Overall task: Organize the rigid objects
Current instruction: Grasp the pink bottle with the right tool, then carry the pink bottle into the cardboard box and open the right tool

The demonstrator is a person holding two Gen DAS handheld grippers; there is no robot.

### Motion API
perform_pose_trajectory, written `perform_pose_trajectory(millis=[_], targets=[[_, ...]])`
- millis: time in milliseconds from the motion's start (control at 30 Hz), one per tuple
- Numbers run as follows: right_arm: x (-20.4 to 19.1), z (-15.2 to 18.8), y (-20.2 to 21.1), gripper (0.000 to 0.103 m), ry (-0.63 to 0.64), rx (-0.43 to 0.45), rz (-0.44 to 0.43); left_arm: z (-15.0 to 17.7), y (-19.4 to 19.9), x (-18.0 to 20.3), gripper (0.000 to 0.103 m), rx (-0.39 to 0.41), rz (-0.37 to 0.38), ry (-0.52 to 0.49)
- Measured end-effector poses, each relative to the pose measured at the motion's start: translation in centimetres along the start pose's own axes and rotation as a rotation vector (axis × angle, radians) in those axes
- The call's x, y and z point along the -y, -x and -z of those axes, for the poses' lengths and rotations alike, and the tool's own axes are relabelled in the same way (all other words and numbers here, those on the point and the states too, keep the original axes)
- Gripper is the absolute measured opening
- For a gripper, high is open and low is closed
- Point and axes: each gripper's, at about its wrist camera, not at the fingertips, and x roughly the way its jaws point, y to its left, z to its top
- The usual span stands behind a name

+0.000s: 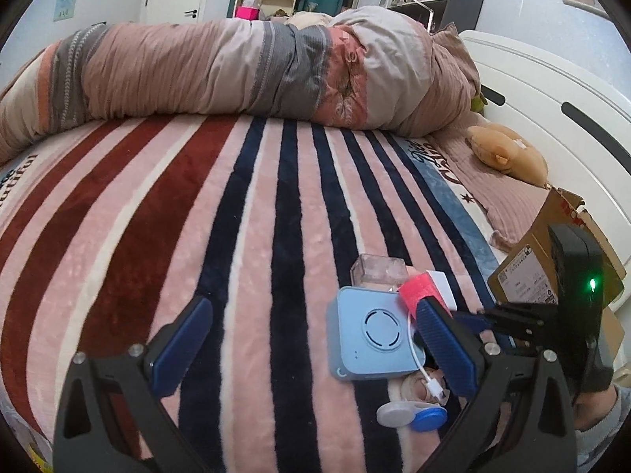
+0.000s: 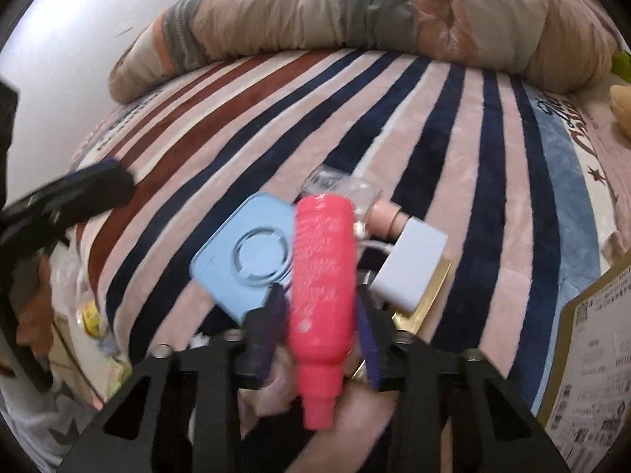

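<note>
My right gripper is shut on a pink bottle, held just above the striped blanket; it also shows in the left wrist view. Beside it lie a light blue square device, also in the right wrist view, a white adapter block with a cable, a clear glass bottle and a gold flat item. My left gripper is open and empty, with its right finger next to the blue device. A grey and blue clip-like thing lies near me.
A cardboard box stands at the right of the bed, also in the right wrist view. A rolled duvet lies across the far side. A plush toy sits by the white headboard.
</note>
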Motion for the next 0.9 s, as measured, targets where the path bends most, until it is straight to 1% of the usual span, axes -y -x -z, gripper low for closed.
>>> perform_pose_trajectory(millis=[67, 167, 233, 267, 367, 433, 467, 533, 567, 600, 633, 667, 767, 900], targets=[[-0.1, -0.1, 0.2, 0.027, 0.011, 0.020, -0.005, 0.0, -0.1, 0.0, 0.102, -0.007, 0.027, 0.000], [-1.0, 0.1, 1.6, 0.027, 0.040, 0.069, -0.019, -0.2, 0.0, 0.4, 0.102, -0.010, 0.104, 0.003], [-1.6, 0.2, 3.0, 0.027, 0.058, 0.110, -0.042, -0.5, 0.5, 1.1, 0.102, -0.003, 0.186, 0.004], [-2.0, 0.2, 4.0, 0.027, 0.071, 0.137, -0.050, -0.6, 0.7, 1.5, 0.101, 0.001, 0.214, 0.001], [-3.2, 0.2, 7.0, 0.027, 0.106, 0.220, -0.092, -1.5, 2.1, 3.6, 0.093, 0.018, 0.296, -0.042], [-3.7, 0.3, 9.1, 0.027, 0.122, 0.277, -0.126, -2.4, 3.1, 5.6, 0.080, 0.028, 0.340, -0.084], [-3.9, 0.5, 10.4, 0.027, 0.131, 0.309, -0.141, -2.6, 3.6, 6.2, 0.077, 0.031, 0.357, -0.097], [-4.3, 0.9, 12.5, 0.027, 0.153, 0.369, -0.155, -3.4, 4.8, 7.8, 0.063, 0.038, 0.398, -0.118], [-4.4, 1.1, 13.6, 0.027, 0.164, 0.400, -0.152, -3.9, 5.4, 8.8, 0.058, 0.042, 0.418, -0.131], [-4.3, 1.3, 14.8, 0.027, 0.169, 0.429, -0.148, -4.3, 6.0, 9.5, 0.047, 0.046, 0.428, -0.144], [-4.1, 1.5, 15.9, 0.027, 0.166, 0.452, -0.141, -4.8, 6.7, 10.8, 0.038, 0.053, 0.440, -0.167], [-3.8, 1.7, 16.6, 0.027, 0.160, 0.465, -0.136, -5.1, 7.2, 11.7, 0.036, 0.060, 0.450, -0.185], [-2.3, 2.6, 19.8, 0.027, 0.120, 0.529, -0.126, -6.2, 8.8, 15.5, 0.033, 0.097, 0.442, -0.268], [0.3, 3.8, 23.8, 0.027, 0.071, 0.609, -0.072, -7.6, 10.2, 21.6, 0.030, 0.128, 0.463, -0.390]])
